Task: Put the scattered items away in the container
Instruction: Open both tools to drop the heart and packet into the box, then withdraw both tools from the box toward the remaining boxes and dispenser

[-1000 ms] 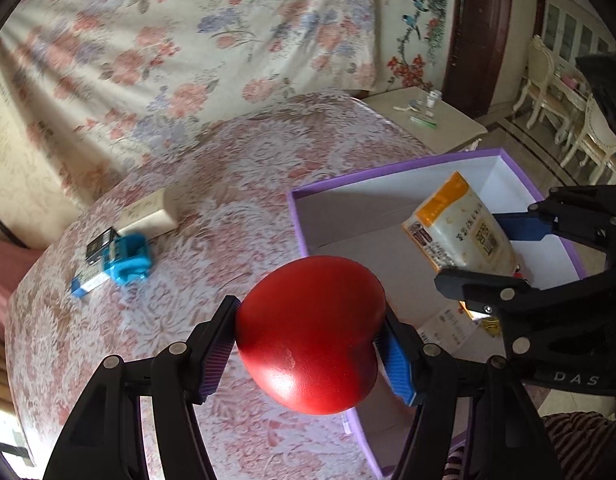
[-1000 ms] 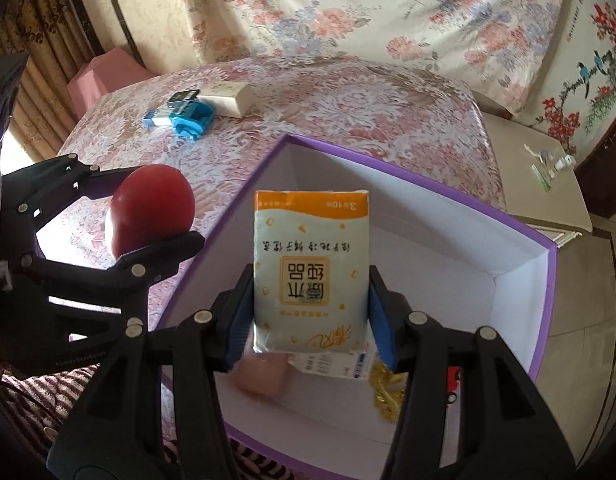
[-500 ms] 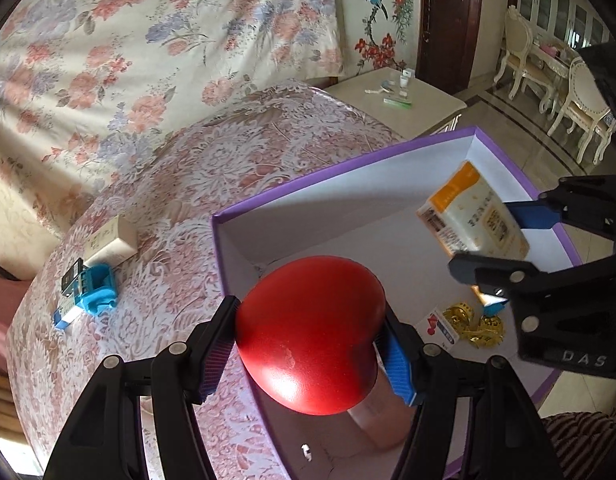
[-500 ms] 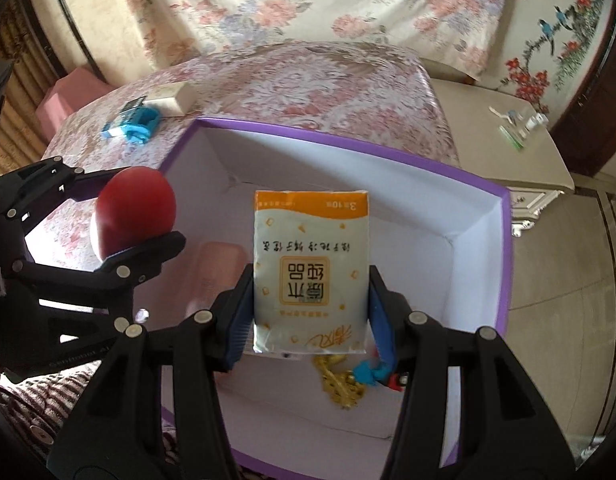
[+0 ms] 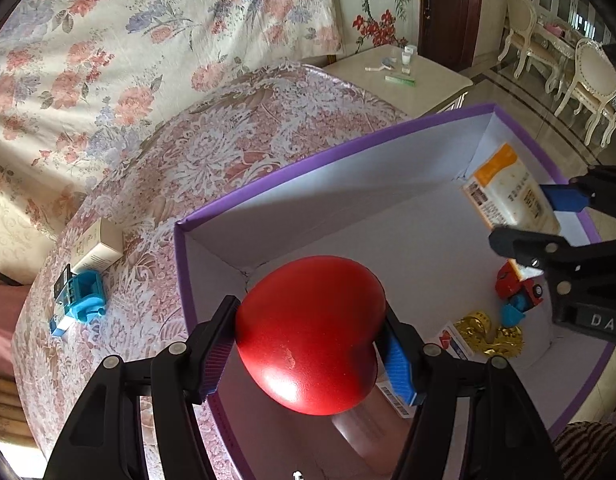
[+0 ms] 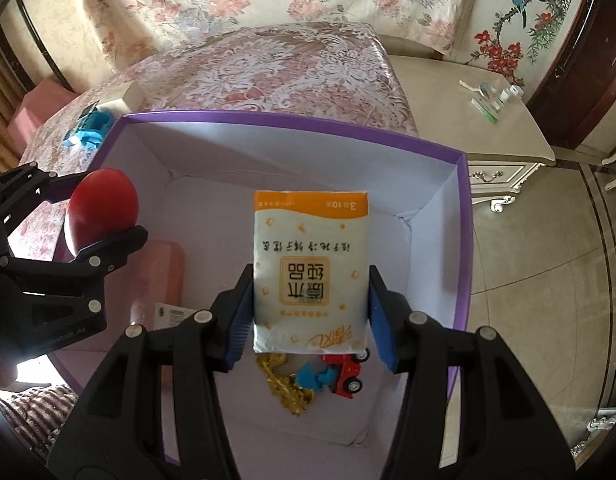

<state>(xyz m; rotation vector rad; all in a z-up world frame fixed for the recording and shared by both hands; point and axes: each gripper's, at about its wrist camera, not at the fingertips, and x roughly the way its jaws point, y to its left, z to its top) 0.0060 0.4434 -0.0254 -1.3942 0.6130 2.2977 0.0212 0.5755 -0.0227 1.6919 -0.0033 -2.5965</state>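
The left gripper (image 5: 309, 334) pinches a red heart-shaped object (image 5: 309, 338) between its two pads, held above the near left corner of the purple-rimmed box (image 5: 331, 152). The right gripper (image 6: 311, 312) clamps a white and orange tissue pack (image 6: 310, 264) by its sides, label upside down in the right wrist view, above the middle of the box.

Beneath the pack, on the white box floor, lie a gold ornament (image 6: 290, 390), a red toy car (image 6: 347, 372) with a blue piece (image 6: 312, 376) against it, and a small printed card (image 5: 453, 340). A pink case (image 6: 158, 280) lies along the left wall, below the heart.

The box sits on a floral bedspread (image 5: 228, 152). Outside it, well apart from the box's left wall, rest a cream carton (image 5: 98, 250) and, just beside it, a blue gadget (image 5: 84, 294).
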